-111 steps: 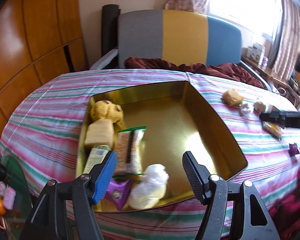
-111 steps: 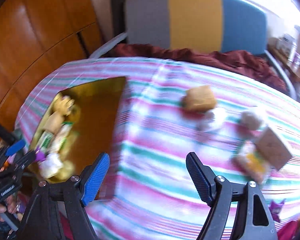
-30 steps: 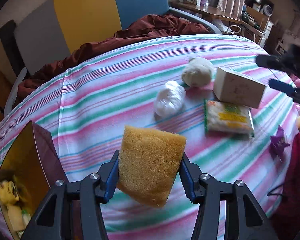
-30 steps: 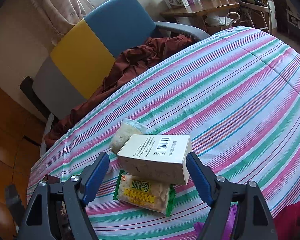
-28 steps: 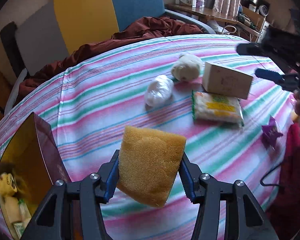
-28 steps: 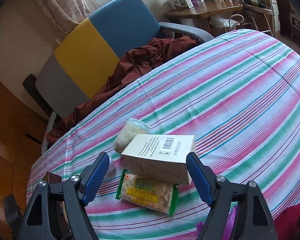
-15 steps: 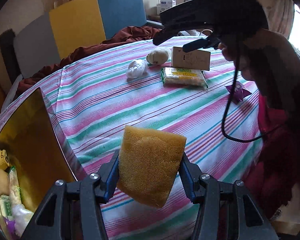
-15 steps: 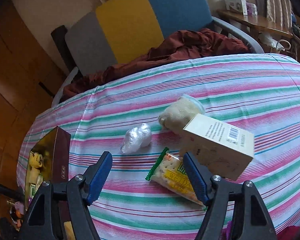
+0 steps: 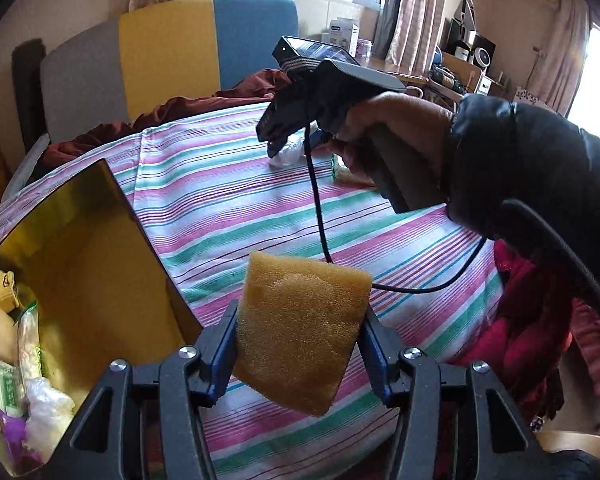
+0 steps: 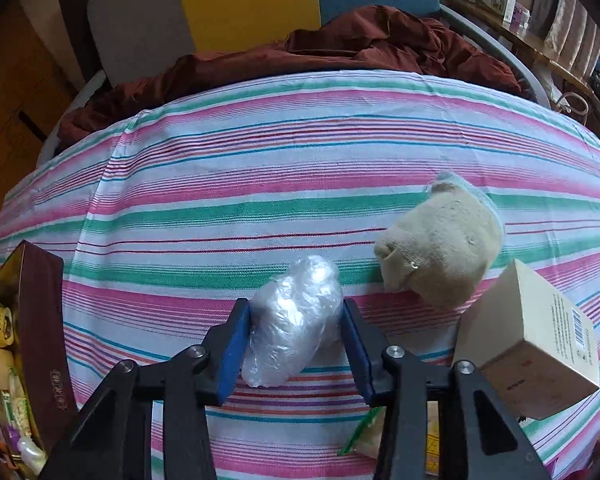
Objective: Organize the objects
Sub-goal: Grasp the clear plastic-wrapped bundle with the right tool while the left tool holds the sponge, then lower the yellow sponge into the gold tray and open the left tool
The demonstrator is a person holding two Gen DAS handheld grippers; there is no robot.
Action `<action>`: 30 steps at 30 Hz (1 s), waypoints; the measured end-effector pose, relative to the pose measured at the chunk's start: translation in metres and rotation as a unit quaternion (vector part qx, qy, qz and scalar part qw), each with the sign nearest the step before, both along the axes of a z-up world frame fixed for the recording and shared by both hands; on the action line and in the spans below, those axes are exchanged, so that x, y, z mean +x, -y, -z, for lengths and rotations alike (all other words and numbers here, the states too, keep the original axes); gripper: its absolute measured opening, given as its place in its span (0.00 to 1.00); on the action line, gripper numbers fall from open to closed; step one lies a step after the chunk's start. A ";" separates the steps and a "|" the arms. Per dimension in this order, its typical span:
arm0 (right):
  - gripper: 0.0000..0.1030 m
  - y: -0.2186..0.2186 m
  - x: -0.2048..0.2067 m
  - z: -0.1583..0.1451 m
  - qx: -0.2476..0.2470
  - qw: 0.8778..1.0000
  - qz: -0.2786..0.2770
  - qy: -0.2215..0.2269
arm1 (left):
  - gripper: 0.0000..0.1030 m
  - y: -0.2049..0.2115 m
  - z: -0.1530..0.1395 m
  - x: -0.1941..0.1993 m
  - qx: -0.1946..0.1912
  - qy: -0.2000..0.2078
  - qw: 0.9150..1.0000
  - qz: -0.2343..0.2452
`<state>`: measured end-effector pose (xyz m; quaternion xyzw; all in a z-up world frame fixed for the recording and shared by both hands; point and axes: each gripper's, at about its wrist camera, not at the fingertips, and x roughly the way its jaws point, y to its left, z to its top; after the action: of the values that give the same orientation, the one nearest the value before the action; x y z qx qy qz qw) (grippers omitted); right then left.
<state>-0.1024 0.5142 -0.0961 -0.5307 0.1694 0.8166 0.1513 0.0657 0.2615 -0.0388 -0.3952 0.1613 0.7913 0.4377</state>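
My left gripper (image 9: pixel 300 354) grips the yellow sponge (image 9: pixel 300 328) above the striped table (image 9: pixel 228 200). My right gripper (image 10: pixel 296 344) has just been closing; its fingers (image 10: pixel 233 346) now pinch the clear plastic bundle (image 10: pixel 294 320).

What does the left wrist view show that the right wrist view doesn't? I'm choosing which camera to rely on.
Only the left wrist view shows the left gripper clamping the yellow sponge, plus the person's hand on the right gripper's handle. Only the right wrist view shows the right gripper, its jaws just closed around the plastic-wrapped bundle, beside the rolled sock and the cardboard box. Both show the striped tablecloth and gold tin.
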 end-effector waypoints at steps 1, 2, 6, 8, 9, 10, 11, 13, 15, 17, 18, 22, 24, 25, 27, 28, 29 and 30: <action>0.39 0.004 0.001 -0.001 0.007 1.000 -0.007 -0.001 | 0.54 0.003 0.000 -0.001 0.003 0.002 1.000 -0.004; 0.38 0.008 0.003 -0.002 0.006 1.000 -0.018 -0.002 | 0.54 0.005 -0.001 -0.003 0.005 0.004 1.000 -0.006; 0.38 0.034 0.020 -0.002 0.008 0.996 -0.087 0.005 | 0.54 0.013 -0.005 -0.006 0.015 0.006 1.000 -0.018; 0.38 0.049 0.032 -0.002 0.002 0.993 -0.120 0.007 | 0.54 0.018 -0.007 -0.008 0.021 0.009 0.999 -0.026; 0.38 0.057 0.040 -0.002 -0.002 0.991 -0.133 0.008 | 0.54 0.021 -0.009 -0.009 0.023 0.011 0.999 -0.031; 0.38 0.063 0.047 -0.001 -0.003 0.989 -0.145 0.008 | 0.54 0.024 -0.010 -0.011 0.025 0.012 0.999 -0.036; 0.38 0.069 0.054 -0.002 -0.004 0.988 -0.156 0.008 | 0.54 0.028 -0.012 -0.012 0.028 0.014 0.999 -0.043; 0.38 0.080 0.067 -0.002 -0.003 0.985 -0.173 0.004 | 0.54 0.037 -0.018 -0.017 0.036 0.016 0.998 -0.056; 0.38 0.087 0.077 0.002 0.005 0.983 -0.185 -0.001 | 0.54 0.050 -0.025 -0.024 0.045 0.014 0.996 -0.078; 0.37 0.089 0.079 0.002 0.015 0.982 -0.190 -0.001 | 0.54 0.065 -0.033 -0.038 0.049 0.016 0.993 -0.105; 0.37 0.089 0.078 0.002 0.015 0.982 -0.191 -0.002 | 0.54 0.074 -0.037 -0.048 0.052 0.017 0.991 -0.126; 0.37 0.088 0.078 0.004 0.024 0.981 -0.194 -0.003 | 0.54 0.114 -0.048 -0.096 0.064 0.037 0.975 -0.209; 0.37 0.091 0.077 0.004 0.029 0.980 -0.196 -0.003 | 0.54 0.134 -0.048 -0.127 0.061 0.053 0.963 -0.258; 0.37 0.091 0.076 0.004 0.030 0.980 -0.197 -0.002 | 0.54 0.143 -0.047 -0.141 0.061 0.063 0.957 -0.278; 0.37 0.092 0.074 0.003 0.030 0.980 -0.198 -0.002 | 0.54 0.156 -0.042 -0.169 0.063 0.084 0.946 -0.307; 0.37 0.093 0.075 0.002 0.030 0.980 -0.199 -0.002 | 0.54 0.160 -0.040 -0.180 0.059 0.089 0.941 -0.320; 0.37 0.094 0.075 0.002 0.031 0.980 -0.199 -0.002 | 0.54 0.161 -0.038 -0.192 0.056 0.094 0.939 -0.325; 0.37 0.094 0.076 0.001 0.031 0.979 -0.199 -0.002 | 0.54 0.162 -0.034 -0.203 0.050 0.098 0.937 -0.331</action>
<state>-0.0259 0.4206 -0.0974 -0.5471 0.0355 0.8363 0.0015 -0.1375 0.0997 -0.0052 -0.4795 -0.0622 0.8557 0.1843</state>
